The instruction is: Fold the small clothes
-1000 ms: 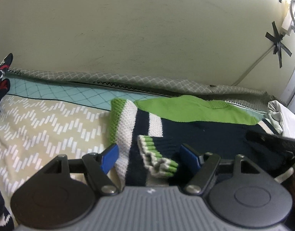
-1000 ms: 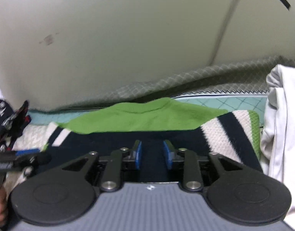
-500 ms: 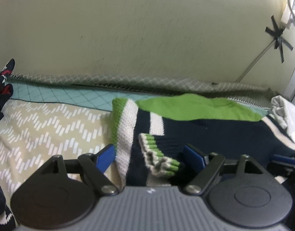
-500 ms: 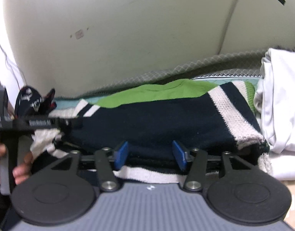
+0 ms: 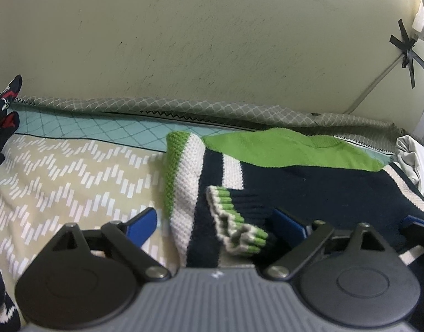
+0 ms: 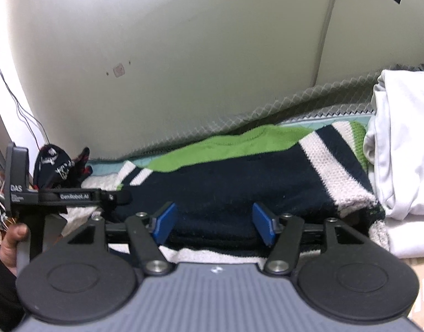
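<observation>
A small knitted sweater [image 5: 309,182] in navy, white and green lies folded on the patterned bedspread [image 5: 59,177]. One striped cuff [image 5: 237,221] rests on top of its near left end. My left gripper [image 5: 217,221] straddles that cuff, jaws still opening, blue pads clear of the knit. In the right wrist view the same sweater [image 6: 234,182] fills the middle. My right gripper [image 6: 214,224] hovers at its near edge, jaws also opening, the navy fabric between the pads but not pinched. The left tool [image 6: 68,196] and a hand [image 6: 12,243] show at the left.
Folded white clothes [image 6: 400,149] are stacked right against the sweater's right end. A dark patterned garment [image 5: 1,121] lies at the far left. The wall [image 5: 212,55] and a grey quilted edge [image 5: 212,110] close off the bed behind.
Both grippers' jaws have spread wider and let go of the sweater. The right gripper has drawn back from over the navy panel to its near edge. The sweater lies still.
</observation>
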